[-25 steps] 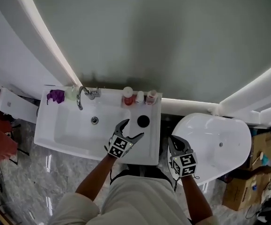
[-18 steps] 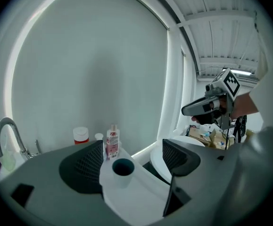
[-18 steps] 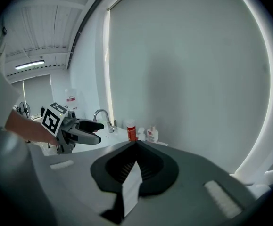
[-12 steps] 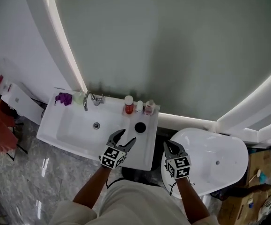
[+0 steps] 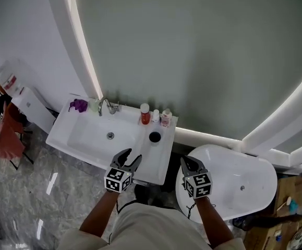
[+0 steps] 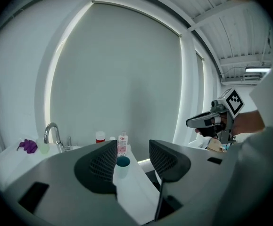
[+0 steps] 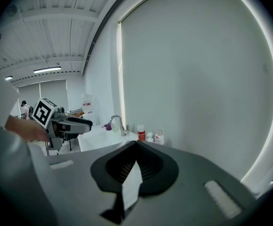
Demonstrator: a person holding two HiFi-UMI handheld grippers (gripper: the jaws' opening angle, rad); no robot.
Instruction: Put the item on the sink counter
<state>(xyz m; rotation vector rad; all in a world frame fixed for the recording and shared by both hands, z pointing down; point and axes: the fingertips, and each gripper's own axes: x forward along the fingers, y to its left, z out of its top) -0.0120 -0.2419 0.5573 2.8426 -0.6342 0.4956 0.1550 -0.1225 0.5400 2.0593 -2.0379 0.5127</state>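
the left gripper holds its fingers partway apart; they have just been closing, and nothing sits between them. straight past the fingertips, framed in the gap but well clear of the pads, a cup with a blue inside stands upright on the white sink counter, untouched. off to the right of these fingers the right gripper hangs level with them, its fingers shut tip to tip with nothing caught in them. in the head view its fingertips sit over the near rim of a white bathtub, and the counter lies ahead and to their left.

beyond the cup, further from the left fingers, three bottles stand in a row at the back of the counter: a red bottle with a white cap, a small white bottle and a clear pink bottle. to the left of the fingers is the basin, with a chrome faucet at its far edge. a pale green cup and a purple thing lie further left. behind everything rises a grey arched wall panel with a lit rim.
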